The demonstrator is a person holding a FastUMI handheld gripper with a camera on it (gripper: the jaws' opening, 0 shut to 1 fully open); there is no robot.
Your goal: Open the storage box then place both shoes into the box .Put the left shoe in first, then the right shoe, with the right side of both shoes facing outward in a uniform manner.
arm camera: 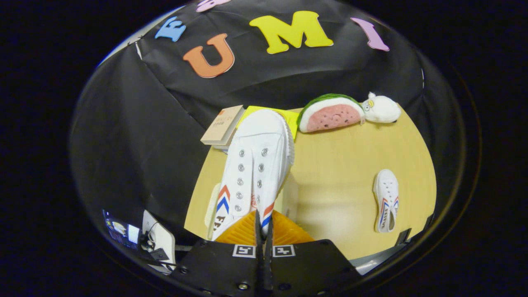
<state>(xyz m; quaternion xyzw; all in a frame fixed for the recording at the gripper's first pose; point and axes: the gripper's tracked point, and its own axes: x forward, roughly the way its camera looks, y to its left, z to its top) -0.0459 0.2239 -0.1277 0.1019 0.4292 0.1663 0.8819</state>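
Gripper view: fingers pinch the heel collar of a white shoe, held lifted with toe pointing away over the worktop. Second shoe lies near the worktop's right edge. Pale box partly hidden beneath the held shoe; open or not, cannot tell. Judged: first shoe in carry; next, lower it in, right side outward.

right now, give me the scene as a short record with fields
tool: tool closed on the rear edge of the held shoe, both fingers pressing it
held shoe: white sneaker, toe pointing away, raised above the table
other shoe: second white shoe lying on the table, apart to the side
beyond the held shoe: book, watermelon plush, white plush
storage box: pale box partly hidden under the held shoe; open or not, cannot tell
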